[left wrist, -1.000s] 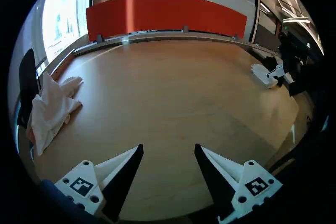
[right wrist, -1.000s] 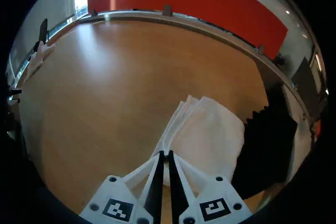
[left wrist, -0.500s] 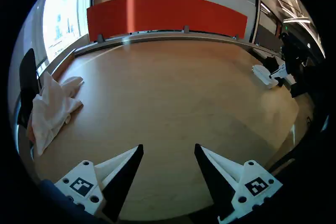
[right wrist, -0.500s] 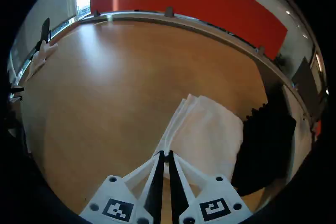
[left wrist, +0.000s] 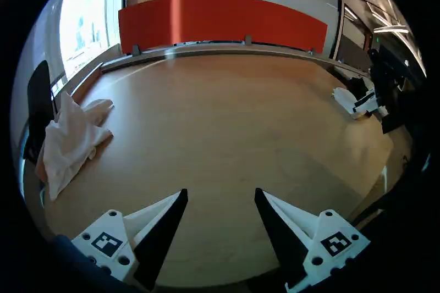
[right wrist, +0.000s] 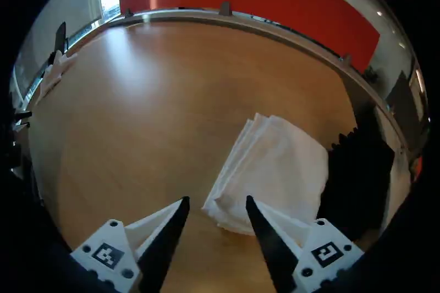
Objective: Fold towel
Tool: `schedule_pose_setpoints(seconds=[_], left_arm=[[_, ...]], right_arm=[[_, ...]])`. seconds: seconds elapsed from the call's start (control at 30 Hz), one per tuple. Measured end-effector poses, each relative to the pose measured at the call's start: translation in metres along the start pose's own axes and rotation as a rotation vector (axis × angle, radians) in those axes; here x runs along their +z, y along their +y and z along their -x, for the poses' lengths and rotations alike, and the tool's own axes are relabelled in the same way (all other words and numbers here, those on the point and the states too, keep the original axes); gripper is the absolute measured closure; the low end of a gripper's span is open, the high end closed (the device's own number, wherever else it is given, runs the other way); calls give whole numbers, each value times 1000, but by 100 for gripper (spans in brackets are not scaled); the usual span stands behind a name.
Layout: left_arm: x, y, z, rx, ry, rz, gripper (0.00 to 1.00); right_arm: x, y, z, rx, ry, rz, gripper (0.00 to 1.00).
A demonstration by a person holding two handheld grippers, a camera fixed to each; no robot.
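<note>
Your right tongs [right wrist: 217, 198] stand wide apart, gripping nothing. The folded towel [right wrist: 278, 169] lies flat on the desk [right wrist: 137, 100] just ahead of their tips, toward the right finger. Your left tongs [left wrist: 220, 191] gape wide over the desk, with a crumpled cloth [left wrist: 69, 139] well off to their left.

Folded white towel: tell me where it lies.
In the right gripper view, the folded white towel lies flat on the wooden table, just ahead of the open right gripper, nearer its right finger, beside a black object.
</note>
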State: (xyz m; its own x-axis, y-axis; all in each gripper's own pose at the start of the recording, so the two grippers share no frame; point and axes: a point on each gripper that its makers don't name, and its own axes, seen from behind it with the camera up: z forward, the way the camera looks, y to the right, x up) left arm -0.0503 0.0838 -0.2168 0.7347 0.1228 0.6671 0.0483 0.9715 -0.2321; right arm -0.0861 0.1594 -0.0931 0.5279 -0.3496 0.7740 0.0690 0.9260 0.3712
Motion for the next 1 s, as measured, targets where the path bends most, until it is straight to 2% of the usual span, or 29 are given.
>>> schedule_pose_setpoints(seconds=[0.07, 0.33, 0.57, 0.77, 1.0], left_arm=[[0, 0, 0, -4, 3, -3, 10], [0, -1, -3, -15, 16, -7, 10], [3, -6, -17, -31, 46, -10, 10], [8, -17, -44, -32, 96, -24, 10], [14, -41, -103, -33, 206, -57, 10]], right_arm=[[-2, 0, -3, 3, 12, 7, 0], [-9, -8, -18, 16, 66, 22, 0], [-16, -34, -52, 44, 166, 9, 0], [-24, -69, -92, 73, 286, -11, 0], [-44, -104, -150, 85, 470, -19, 0]])
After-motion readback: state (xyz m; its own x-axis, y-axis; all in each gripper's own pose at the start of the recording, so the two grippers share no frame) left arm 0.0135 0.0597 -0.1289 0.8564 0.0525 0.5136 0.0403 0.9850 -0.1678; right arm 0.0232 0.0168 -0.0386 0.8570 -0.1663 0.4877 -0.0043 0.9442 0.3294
